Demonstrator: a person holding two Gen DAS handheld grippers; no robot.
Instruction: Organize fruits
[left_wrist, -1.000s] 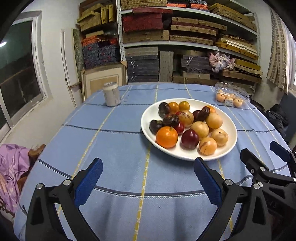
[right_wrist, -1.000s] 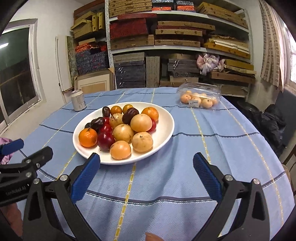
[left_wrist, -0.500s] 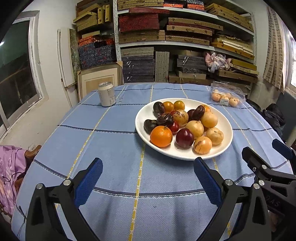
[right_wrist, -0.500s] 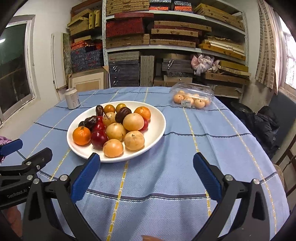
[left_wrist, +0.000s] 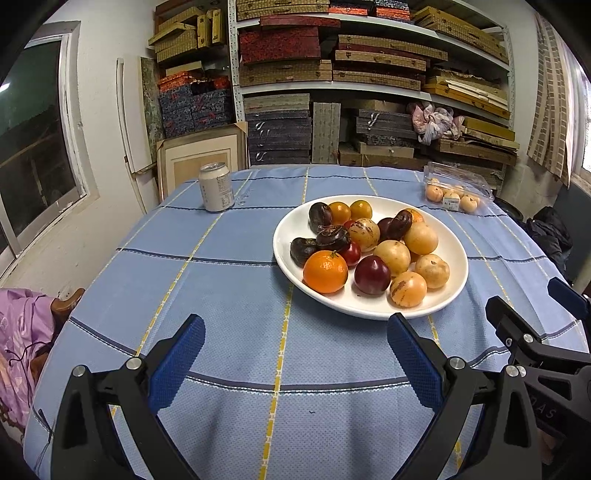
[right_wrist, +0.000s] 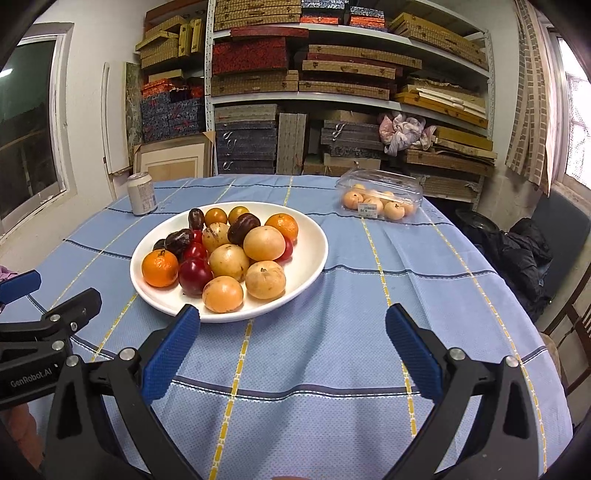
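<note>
- A round table under a pale blue cloth with yellow and dark stripes (left_wrist: 229, 280) fills my view; far behind it stand metal shelves stacked with flat boxes (right_wrist: 332, 74), with a window (left_wrist: 33, 140) at left.
- My left gripper (left_wrist: 295, 354) and right gripper (right_wrist: 293, 341) both hover spread wide and empty above the near cloth.
- The wide white plate (right_wrist: 310, 243) of mixed fruits sits mid-table, nothing blocking it.
- A white drink can (left_wrist: 216, 186) stands far left; a clear plastic box of pale fruits (right_wrist: 380, 199) lies far right, its label unreadable.
- "GenRobot.AI" is printed on my left gripper.
</note>
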